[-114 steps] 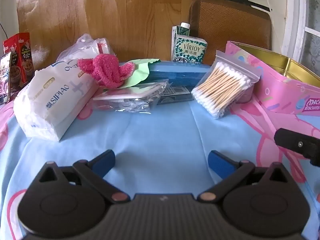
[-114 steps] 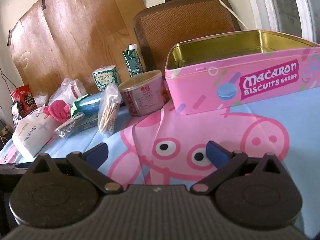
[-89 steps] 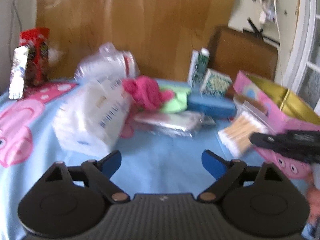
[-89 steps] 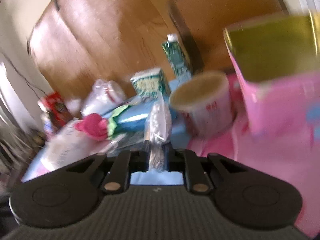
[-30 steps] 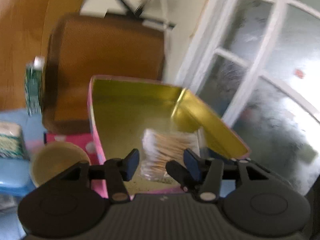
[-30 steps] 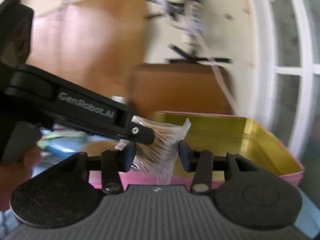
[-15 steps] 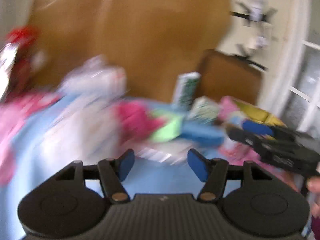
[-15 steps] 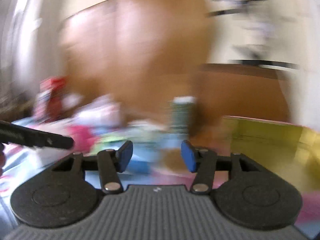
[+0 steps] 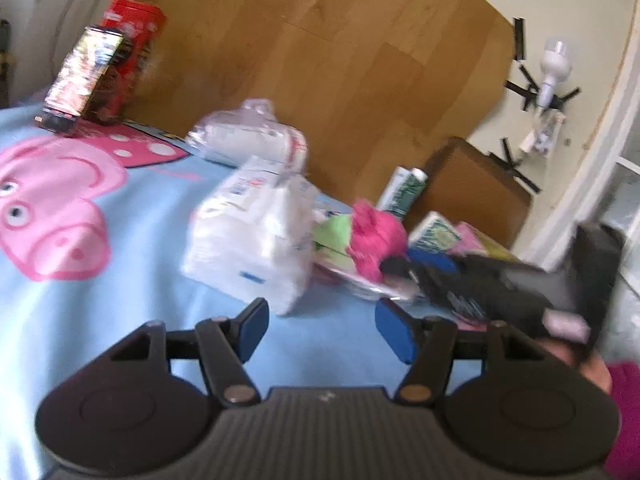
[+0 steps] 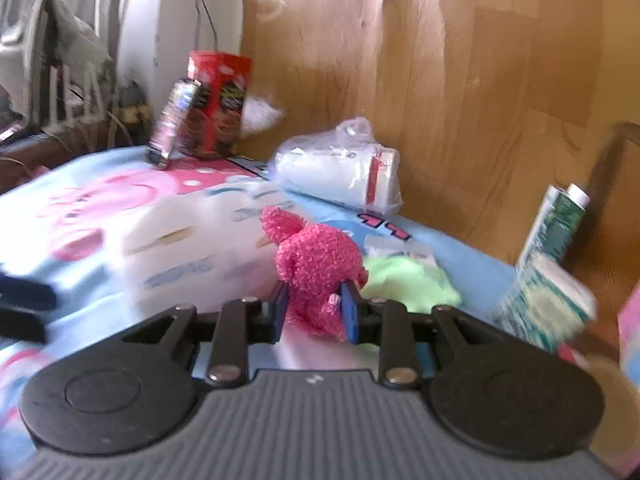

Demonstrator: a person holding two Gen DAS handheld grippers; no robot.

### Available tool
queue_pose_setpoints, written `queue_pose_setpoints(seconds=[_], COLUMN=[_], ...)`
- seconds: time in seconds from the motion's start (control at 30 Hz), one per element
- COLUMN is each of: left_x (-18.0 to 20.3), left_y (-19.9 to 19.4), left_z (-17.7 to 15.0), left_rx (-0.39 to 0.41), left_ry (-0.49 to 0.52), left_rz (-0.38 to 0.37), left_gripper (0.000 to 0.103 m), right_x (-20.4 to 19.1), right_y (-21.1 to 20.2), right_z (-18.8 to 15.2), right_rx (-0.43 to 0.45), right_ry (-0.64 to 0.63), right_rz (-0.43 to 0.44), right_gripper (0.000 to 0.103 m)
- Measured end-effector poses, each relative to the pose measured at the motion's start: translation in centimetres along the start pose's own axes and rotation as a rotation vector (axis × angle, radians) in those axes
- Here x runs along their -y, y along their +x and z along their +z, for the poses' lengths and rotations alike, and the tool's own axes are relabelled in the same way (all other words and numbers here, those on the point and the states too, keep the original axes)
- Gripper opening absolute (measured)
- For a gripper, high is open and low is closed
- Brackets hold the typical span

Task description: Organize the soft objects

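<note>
R tool (image 10: 313,312) is closing on the pink fuzzy cloth (image 10: 316,268), which is lying w/ the clutter on the counter (image 10: 460,256), prob. for binning; L tool (image 9: 321,332) is hovering spread, empty.

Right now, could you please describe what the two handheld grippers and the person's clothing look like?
Each gripper, left gripper and right gripper, has a black body with a ribbed grey plate, two round black discs, silver rivets on black linkage bars and blue fingertip pads. A magenta sleeve shows at the wrist.

Bare blue cloth (image 9: 160,280) lies free before the white tissue pack (image 9: 256,240), clutter crowding behind it.
</note>
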State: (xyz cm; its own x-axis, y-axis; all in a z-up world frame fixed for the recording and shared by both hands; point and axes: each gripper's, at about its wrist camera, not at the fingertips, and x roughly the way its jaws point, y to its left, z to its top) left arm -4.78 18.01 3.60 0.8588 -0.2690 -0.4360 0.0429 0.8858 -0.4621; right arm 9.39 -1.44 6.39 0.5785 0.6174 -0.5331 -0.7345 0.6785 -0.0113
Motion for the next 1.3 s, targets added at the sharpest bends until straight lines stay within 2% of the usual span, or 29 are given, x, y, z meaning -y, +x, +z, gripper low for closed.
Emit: queue_pose_setpoints(seconds=[0.13,0.2,0.27,0.37,0.5,0.53,0.57,0.63,0.77,1.0,1.13,1.23,1.3], left_x=[2.0,3.2,4.7,7.1,9.2,9.4,9.7,9.9,9.6,8.2,8.2,8.7,9.0], left_y=[1.4,2.4,3.2,4.3,4.7,4.7,4.7,4.7,4.7,4.5,5.2,5.9,6.5], left_z=[-0.5,-0.9,-1.3,-2.0,-2.7,-2.8,-2.9,-3.1,-2.8,-1.7,-1.3,-1.0,-0.8], left_rx=[-0.054,-0.088,-0.115,-0.162,-0.184,-0.188,-0.191,-0.193,-0.195,-0.169,-0.19,-0.196,-0.204], left_ry=[0.024,0.04,0.062,0.099,0.142,0.146,0.153,0.166,0.153,0.103,0.1,0.117,0.124], left_rz=[-0.097,-0.132,-0.158,-0.196,-0.21,-0.206,-0.2,-0.186,-0.16,-0.138,-0.152,-0.157,-0.155], left_gripper=[0.066,0.071,0.081,0.087,0.09,0.091,0.091,0.091,0.091,0.091,0.084,0.084,0.077], right_x=[-0.3,0.2,0.9,1.5,1.2,1.1,0.8,0.5,0.2,1.5,1.7,1.4,1.1], right_y=[-6.4,-9.1,-10.7,-12.2,-12.4,-12.3,-12.2,-12.1,-11.9,-12.5,-12.5,-11.7,-10.8], right_z=[-3.0,-5.0,-6.9,-9.3,-10.6,-10.7,-10.9,-11.2,-11.6,-11.6,-11.4,-10.8,-10.1], right_rx=[0.021,-0.005,-0.047,-0.061,-0.05,-0.047,-0.044,-0.035,-0.037,-0.021,-0.014,-0.02,-0.025], right_ry=[-0.015,0.032,0.112,0.213,0.236,0.235,0.23,0.212,0.194,0.248,0.266,0.24,0.214], right_rz=[0.037,0.056,0.072,0.084,0.034,0.023,0.009,-0.003,0.009,-0.009,-0.002,0.013,0.032], right_gripper=[0.032,0.032,0.032,0.033,0.034,0.04,0.051,0.057,0.061,0.062,0.063,0.063,0.063])
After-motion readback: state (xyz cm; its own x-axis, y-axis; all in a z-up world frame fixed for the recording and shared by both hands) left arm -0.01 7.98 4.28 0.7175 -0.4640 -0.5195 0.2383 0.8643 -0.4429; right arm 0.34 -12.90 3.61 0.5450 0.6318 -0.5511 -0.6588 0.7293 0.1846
